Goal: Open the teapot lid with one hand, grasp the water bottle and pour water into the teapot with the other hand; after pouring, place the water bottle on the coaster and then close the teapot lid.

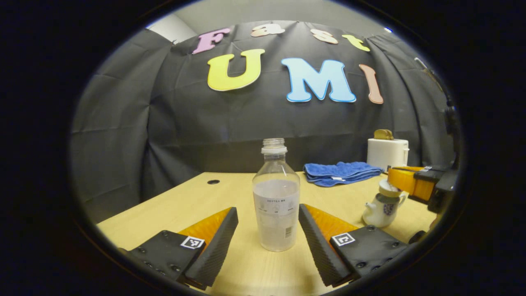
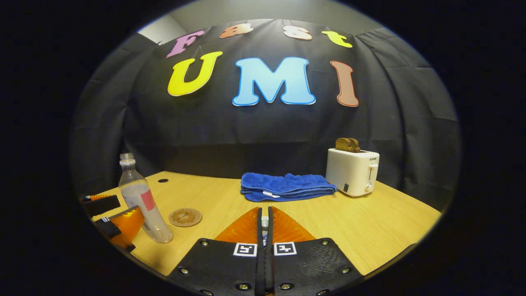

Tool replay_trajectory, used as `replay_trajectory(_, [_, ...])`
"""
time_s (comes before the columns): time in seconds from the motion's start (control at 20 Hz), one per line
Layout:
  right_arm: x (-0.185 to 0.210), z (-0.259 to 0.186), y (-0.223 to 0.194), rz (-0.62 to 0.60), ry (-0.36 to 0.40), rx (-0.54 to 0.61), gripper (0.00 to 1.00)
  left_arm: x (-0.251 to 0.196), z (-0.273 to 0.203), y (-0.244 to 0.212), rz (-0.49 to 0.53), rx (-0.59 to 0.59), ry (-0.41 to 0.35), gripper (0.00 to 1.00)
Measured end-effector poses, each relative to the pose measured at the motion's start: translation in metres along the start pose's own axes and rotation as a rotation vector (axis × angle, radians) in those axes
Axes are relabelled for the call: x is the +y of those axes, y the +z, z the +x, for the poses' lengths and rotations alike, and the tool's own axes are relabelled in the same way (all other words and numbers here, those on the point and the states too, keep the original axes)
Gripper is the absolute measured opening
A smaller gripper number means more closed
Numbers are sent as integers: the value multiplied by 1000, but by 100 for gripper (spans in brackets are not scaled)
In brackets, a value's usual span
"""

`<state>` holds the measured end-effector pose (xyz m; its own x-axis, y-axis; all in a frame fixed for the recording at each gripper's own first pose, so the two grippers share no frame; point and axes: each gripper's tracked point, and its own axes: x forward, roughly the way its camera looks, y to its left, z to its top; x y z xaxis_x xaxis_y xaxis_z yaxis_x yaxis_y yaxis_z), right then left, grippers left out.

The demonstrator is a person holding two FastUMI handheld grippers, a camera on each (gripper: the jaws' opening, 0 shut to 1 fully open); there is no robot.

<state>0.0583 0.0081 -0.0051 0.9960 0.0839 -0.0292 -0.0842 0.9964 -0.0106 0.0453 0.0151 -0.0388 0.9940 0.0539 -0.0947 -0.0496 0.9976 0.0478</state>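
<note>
Water bottle (image 1: 276, 197) is seen standing upright and uncapped on the desk (image 1: 197, 197), between the wide-spread fingers of the left gripper (image 1: 268, 230), neither finger touching it. Teapot (image 1: 382, 207) is seen at three o'clock of the bottle, with the right gripper (image 1: 407, 181) over its lid. In the right gripper view, the right gripper's fingers are drawn nearly together on something small; what is pinched cannot be told. Coaster (image 2: 185, 217) lies just beside the bottle. Blue towel (image 2: 285, 187) and toaster (image 2: 353, 170) are set at twelve o'clock, far back.

place: recording booth — black cloth wall (image 2: 263, 131) | wooden table (image 2: 370, 222) — toaster (image 2: 353, 170), blue towel (image 2: 285, 187)
</note>
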Motion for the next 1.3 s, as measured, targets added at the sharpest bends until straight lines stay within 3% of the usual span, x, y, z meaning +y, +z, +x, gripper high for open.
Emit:
replay_trajectory(0.4, [-25, -2, 17, -8, -37, -76, 1, -15, 29, -11, 28, 41, -20, 100])
replay_trajectory(0.5, [-31, -3, 18, 17, -35, -81, 1, -16, 34, -11, 40, 39, -15, 90])
replay_trajectory(0.85, [-48, -6, 12, 80, -46, -81, 1, -17, 37, -6, 85, 33, -17, 84])
replay_trajectory(1.3, [-72, -11, 11, 131, -81, -93, 1, -17, 43, 29, 421, -47, 5, 83])
